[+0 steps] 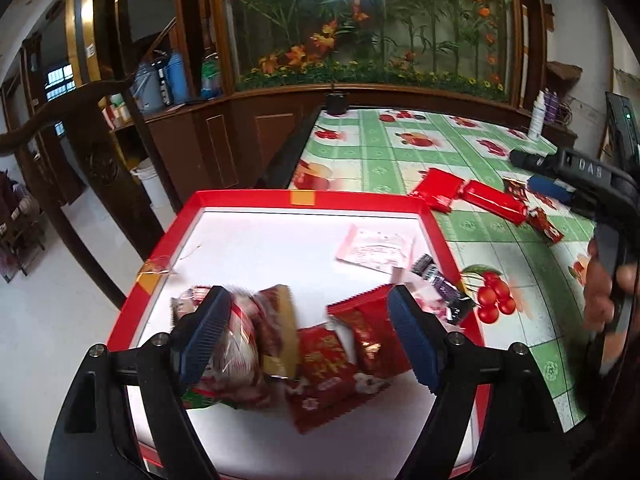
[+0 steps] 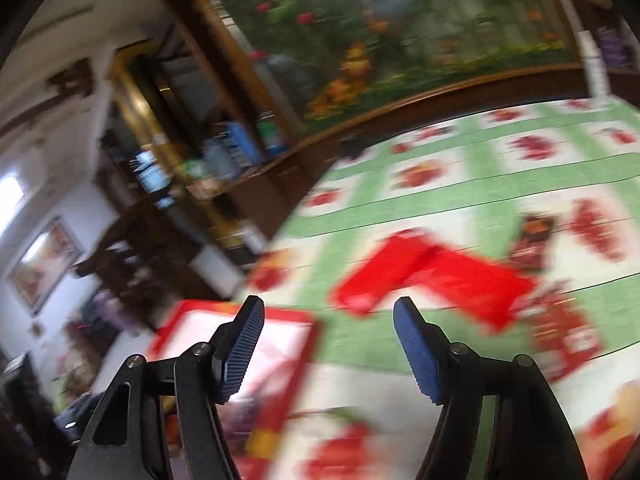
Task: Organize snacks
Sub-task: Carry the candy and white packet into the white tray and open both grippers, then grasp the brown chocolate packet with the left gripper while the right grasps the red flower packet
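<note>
Left gripper (image 1: 308, 340) hangs over the tray (image 1: 244, 198), jaws spread wide, nothing between them; snack packs (image 1: 320, 352) lie heaped at the tray's 6 o'clock, a pink sachet (image 1: 374, 248) at 2 o'clock. Right gripper (image 2: 328, 344) also spread and empty, aimed at two red packs (image 2: 432, 280) loose on the tablecloth (image 2: 460, 184), at 1 o'clock from its tips; right view is badly blurred. Dark wrappers (image 2: 532, 244) lie just beyond. Judgement: next pick is the nearer red pack. Come down square across its short width, close on the body rather than the crimped end, lift clear of its overlapping neighbour, then place in the tray's bare 12 o'clock area.
</note>
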Demonstrator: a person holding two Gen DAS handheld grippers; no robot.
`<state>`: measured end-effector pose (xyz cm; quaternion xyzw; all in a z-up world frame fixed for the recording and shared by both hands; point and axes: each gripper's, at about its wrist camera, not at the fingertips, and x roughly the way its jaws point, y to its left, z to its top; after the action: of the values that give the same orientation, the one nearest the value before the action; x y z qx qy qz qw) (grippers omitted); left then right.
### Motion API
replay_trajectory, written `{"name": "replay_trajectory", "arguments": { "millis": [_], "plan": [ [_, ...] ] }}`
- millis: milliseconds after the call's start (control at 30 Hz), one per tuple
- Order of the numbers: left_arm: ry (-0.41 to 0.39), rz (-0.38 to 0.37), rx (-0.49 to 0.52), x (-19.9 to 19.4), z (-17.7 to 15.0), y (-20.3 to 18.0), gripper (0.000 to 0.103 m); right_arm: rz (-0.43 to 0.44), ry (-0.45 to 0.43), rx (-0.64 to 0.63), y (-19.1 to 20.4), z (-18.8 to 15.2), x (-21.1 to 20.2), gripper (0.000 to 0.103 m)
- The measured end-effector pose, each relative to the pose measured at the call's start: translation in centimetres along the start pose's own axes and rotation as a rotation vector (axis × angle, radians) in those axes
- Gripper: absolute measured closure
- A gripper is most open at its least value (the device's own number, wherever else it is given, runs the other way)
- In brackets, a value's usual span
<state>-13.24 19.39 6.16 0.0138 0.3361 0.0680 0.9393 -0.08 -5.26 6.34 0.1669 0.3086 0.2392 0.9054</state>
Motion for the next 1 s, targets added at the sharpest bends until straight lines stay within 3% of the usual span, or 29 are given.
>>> {"name": "replay_trajectory", "arguments": {
  "millis": [133,200,267,333,467,667,767,833,1000],
  "plan": [
    [-0.005,0.004,0.005,0.0,0.3,-0.6,0.022,-0.095,-0.08,0.049,-5.3,2.3,-1.9,0.035],
    [-0.009,0.012,-0.006,0.1,0.6,-0.5,0.022,-0.154,-0.073,0.072,-8.3,3.9,-1.6,0.043],
    [-0.013,0.021,-0.021,0.2,0.9,-0.5,0.022,-0.211,-0.025,0.073,-10.4,5.4,-0.5,0.061],
    [-0.01,0.029,-0.025,0.2,1.2,-0.7,0.022,-0.265,0.045,0.072,-12.2,6.6,1.6,0.071],
    [0.004,0.048,0.003,0.4,1.3,-1.5,0.022,-0.295,0.123,0.095,-14.3,8.0,6.0,0.073],
    [-0.004,0.057,0.031,-0.2,1.8,-2.4,0.022,-0.358,0.176,0.002,-13.8,7.5,10.0,0.074],
    [-0.008,0.047,0.04,-0.6,1.9,-3.0,0.022,-0.346,0.22,-0.057,-12.6,6.6,9.2,0.073],
    [-0.015,0.039,0.048,-0.9,1.8,-3.4,0.022,-0.365,0.253,-0.165,-11.2,5.3,8.2,0.073],
    [-0.02,0.008,0.066,-1.8,1.6,-4.5,0.022,-0.263,0.32,-0.233,-8.6,1.5,4.4,0.072]
  ]
}}
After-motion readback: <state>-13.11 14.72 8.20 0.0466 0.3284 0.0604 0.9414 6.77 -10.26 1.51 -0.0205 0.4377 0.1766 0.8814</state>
